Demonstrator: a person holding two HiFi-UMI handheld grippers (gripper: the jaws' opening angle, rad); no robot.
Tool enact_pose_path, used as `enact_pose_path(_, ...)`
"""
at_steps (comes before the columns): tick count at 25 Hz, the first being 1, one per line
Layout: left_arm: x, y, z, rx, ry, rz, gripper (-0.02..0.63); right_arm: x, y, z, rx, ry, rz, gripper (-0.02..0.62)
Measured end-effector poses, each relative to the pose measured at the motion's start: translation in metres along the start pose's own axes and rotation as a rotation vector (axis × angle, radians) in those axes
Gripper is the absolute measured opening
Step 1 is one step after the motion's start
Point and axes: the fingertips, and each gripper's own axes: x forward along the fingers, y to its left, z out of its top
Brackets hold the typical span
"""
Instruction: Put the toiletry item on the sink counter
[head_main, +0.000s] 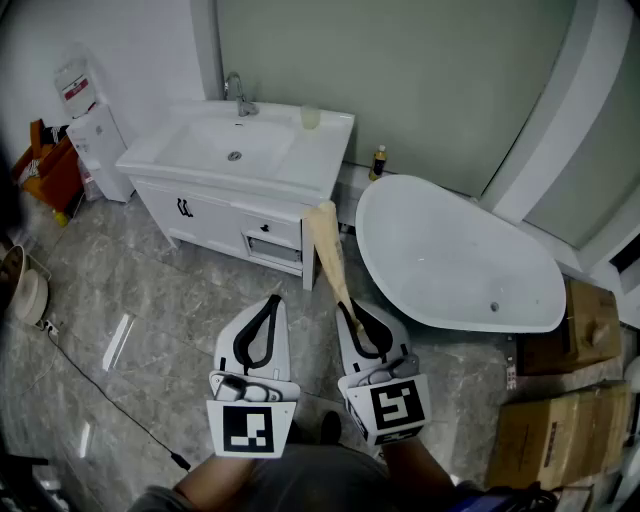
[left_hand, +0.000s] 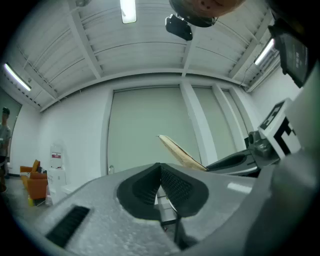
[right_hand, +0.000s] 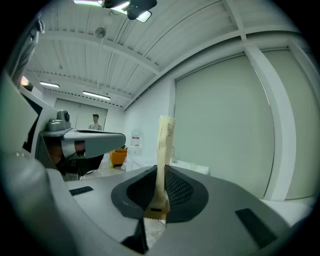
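Looking down at a grey marbled floor (head_main: 150, 290), there's a white sink counter (head_main: 305, 165) with a faucet (head_main: 240, 98) and a pale cup (head_main: 310, 117) at the back. A white bathtub (head_main: 450, 250) sits just to its right, with cardboard boxes (head_main: 560, 440) off to the side. The right gripper (head_main: 350, 312) is clamped on the toiletry item (head_main: 328, 250), a long flat tan packet held in the air, not on the counter. The left gripper (head_main: 272, 300) has its jaws pressed together, nothing in them.

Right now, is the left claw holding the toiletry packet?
No, the left claw is shut and empty; the right claw grips the packet.
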Motion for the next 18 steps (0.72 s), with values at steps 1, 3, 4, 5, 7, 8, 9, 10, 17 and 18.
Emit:
enact_pose_path(1,0.001,-0.002,0.000,0.005,0.001,-0.001,0.011,-0.001,-0.002,0.000,0.004,-0.001,-0.001,0.041)
enact_pose_path(3,0.002,-0.006,-0.001,0.003,0.005,-0.001,0.011,-0.003,-0.005,-0.001,0.014,-0.007,-0.001,0.041)
enact_pose_path(4,0.003,-0.008,-0.002,-0.003,0.009,0.000,0.011,-0.005,-0.008,-0.002,0.021,-0.011,0.001,0.041)
enact_pose_path(5,0.005,-0.011,-0.002,-0.005,0.013,0.001,0.011,-0.006,-0.011,-0.002,0.027,-0.013,0.003,0.041)
enact_pose_path(7,0.010,-0.017,-0.003,0.004,0.016,0.000,0.011,-0.006,-0.021,-0.005,0.037,-0.012,0.002,0.041)
enact_pose_path(8,0.013,-0.020,-0.003,0.009,0.016,0.000,0.011,-0.006,-0.026,-0.008,0.042,-0.010,-0.001,0.041)
enact_pose_path(9,0.015,-0.024,-0.004,0.016,0.018,0.000,0.011,-0.007,-0.031,-0.010,0.046,-0.009,-0.003,0.041)
enact_pose_path(10,0.017,-0.027,-0.004,0.023,0.024,0.001,0.011,-0.007,-0.036,-0.011,0.049,-0.009,-0.004,0.041)
enact_pose_path(17,0.033,-0.045,-0.003,0.029,0.028,0.045,0.011,-0.012,-0.065,-0.018,0.058,-0.010,0.028,0.043)
enact_pose_path(18,0.035,-0.047,-0.003,0.029,0.028,0.050,0.011,-0.012,-0.070,-0.019,0.062,-0.009,0.028,0.043)
